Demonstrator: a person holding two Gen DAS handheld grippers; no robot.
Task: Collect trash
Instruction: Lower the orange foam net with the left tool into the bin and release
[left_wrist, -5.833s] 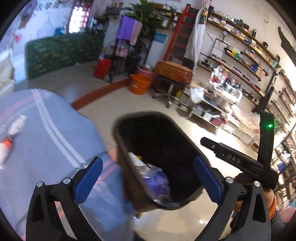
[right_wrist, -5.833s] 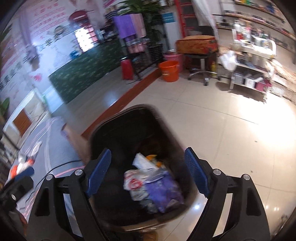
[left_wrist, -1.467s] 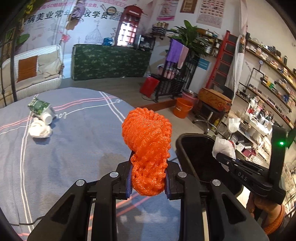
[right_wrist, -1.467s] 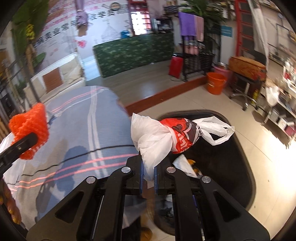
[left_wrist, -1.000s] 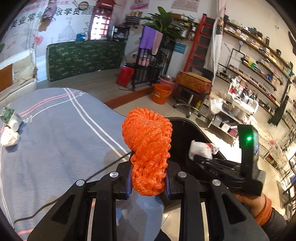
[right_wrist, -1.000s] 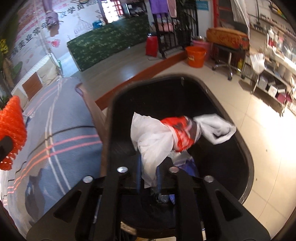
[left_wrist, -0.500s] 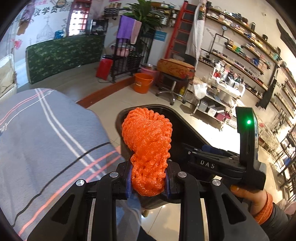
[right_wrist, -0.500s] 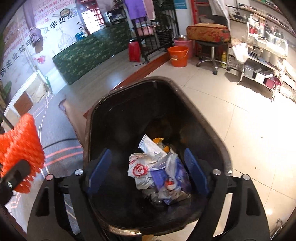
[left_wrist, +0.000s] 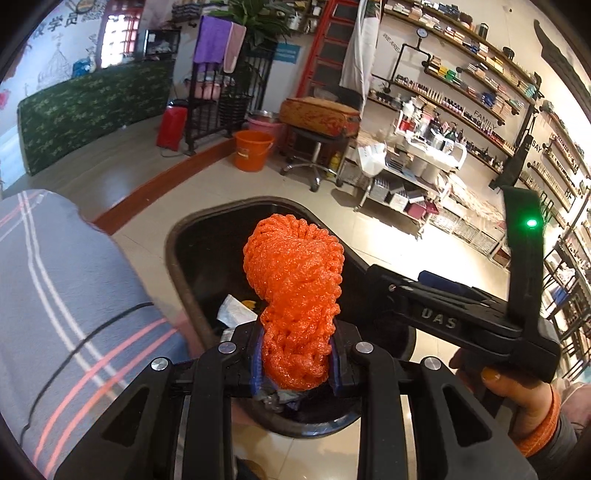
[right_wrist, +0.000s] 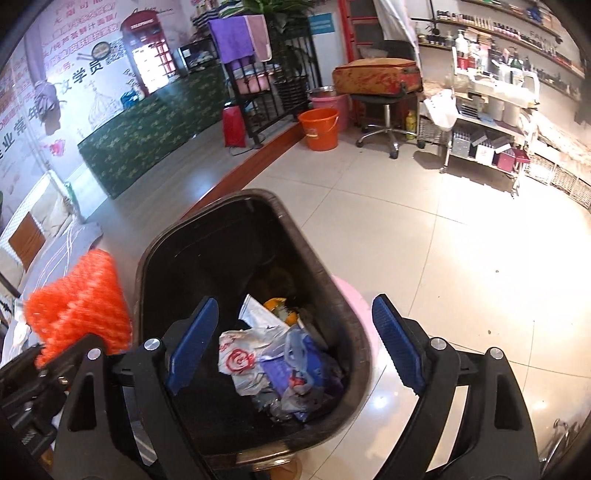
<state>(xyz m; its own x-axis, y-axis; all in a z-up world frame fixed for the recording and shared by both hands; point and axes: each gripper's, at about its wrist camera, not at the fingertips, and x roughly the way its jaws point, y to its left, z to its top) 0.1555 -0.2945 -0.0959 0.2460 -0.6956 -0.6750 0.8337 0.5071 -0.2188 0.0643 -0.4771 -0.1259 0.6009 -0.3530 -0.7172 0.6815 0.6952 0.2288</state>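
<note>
Over the bin (left_wrist: 192, 236), your left claw (left_wrist: 295, 363) is clamped on the orange net (left_wrist: 295, 295), held above the opening beside the bench (left_wrist: 66, 288). In the right view, your right claw (right_wrist: 295, 343) gapes wide and bare above the bags (right_wrist: 273, 365) in the bin (right_wrist: 207, 229), net (right_wrist: 79, 306) at left.

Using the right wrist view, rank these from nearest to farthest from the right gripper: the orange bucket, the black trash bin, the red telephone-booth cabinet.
From the right gripper, whose jaws stand open:
1. Black trash bin, directly below and ahead, its trash between the fingers.
2. Orange bucket, across the tiled floor, ahead near the centre.
3. Red telephone-booth cabinet, against the far wall, upper left.
</note>
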